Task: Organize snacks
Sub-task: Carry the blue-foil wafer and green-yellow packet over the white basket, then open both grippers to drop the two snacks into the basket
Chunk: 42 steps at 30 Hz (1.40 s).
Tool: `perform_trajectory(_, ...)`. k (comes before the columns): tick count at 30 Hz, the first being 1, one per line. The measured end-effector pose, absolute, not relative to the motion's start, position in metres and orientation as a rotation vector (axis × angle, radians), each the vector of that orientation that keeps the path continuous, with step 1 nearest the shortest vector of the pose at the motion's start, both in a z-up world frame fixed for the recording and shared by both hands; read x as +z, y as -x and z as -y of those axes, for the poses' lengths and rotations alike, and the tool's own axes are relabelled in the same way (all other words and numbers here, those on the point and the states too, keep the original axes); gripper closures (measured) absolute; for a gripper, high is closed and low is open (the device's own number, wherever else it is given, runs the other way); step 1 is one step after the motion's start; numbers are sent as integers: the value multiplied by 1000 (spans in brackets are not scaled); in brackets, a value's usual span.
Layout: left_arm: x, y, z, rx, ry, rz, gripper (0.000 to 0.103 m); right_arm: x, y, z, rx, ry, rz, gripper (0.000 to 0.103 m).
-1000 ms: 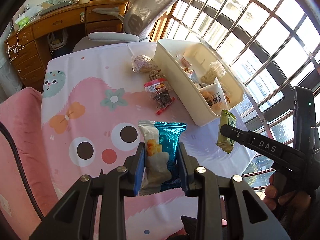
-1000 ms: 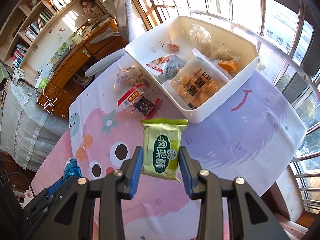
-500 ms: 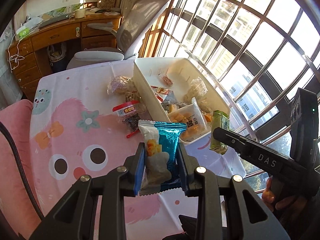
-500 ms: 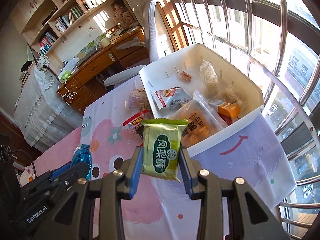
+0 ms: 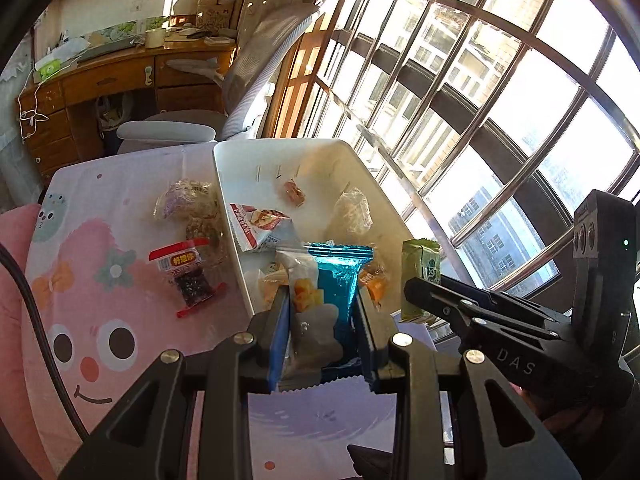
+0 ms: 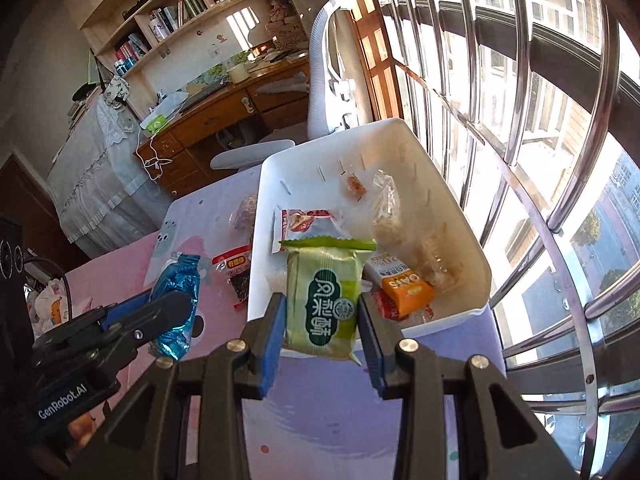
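My left gripper (image 5: 322, 316) is shut on a blue foil snack packet (image 5: 334, 300), held just before the near wall of the white bin (image 5: 234, 216). My right gripper (image 6: 323, 320) is shut on a green snack packet (image 6: 326, 300), hanging over the bin's (image 6: 452, 208) near end. Each gripper shows in the other's view: the right one with the green packet (image 5: 420, 272) at the right of the left wrist view, the left one with the blue packet (image 6: 178, 292) at the left of the right wrist view. Several snacks lie inside the bin.
On the cartoon tablecloth (image 5: 100, 288) left of the bin lie a red-labelled dark snack pack (image 5: 186, 272) and a clear bag of purple snacks (image 5: 188, 200). A grey office chair (image 5: 256, 60) and a wooden desk (image 5: 120, 80) stand beyond the table. Barred windows (image 6: 540, 120) run along the right.
Both grippers have travelled with their packets across the table toward the bin, which is now directly ahead of them. The right gripper has rolled as it went.
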<state>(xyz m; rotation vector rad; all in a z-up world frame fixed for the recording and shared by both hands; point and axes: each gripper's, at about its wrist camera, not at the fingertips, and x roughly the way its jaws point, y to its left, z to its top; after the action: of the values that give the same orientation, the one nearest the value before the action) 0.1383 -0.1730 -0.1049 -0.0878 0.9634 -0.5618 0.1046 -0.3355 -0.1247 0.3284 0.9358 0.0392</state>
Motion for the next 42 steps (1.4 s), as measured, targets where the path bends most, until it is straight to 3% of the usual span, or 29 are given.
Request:
perform_trajectory(15,-120,-164,226,-517,114,-980,72,-132,-135,401,46,-314,-949,66)
perform_trajectory(16,-122,-166,228,-513,115,-987,70,-134,-136,403,42,-322,-949,66)
perform_trajectory(18,-125,-168,228,-512,119,-1005,49,-140,-139,408,25,-356,-963,66)
perform_trajectory(20,-126,-168,226,-485,118,-1013,38,-147,-142,413,31,-404,-989,62)
perform_trajectory(42,-147,-139,134,-285,167,-1124,32,-177,-145,382,69,-432,-1108,59)
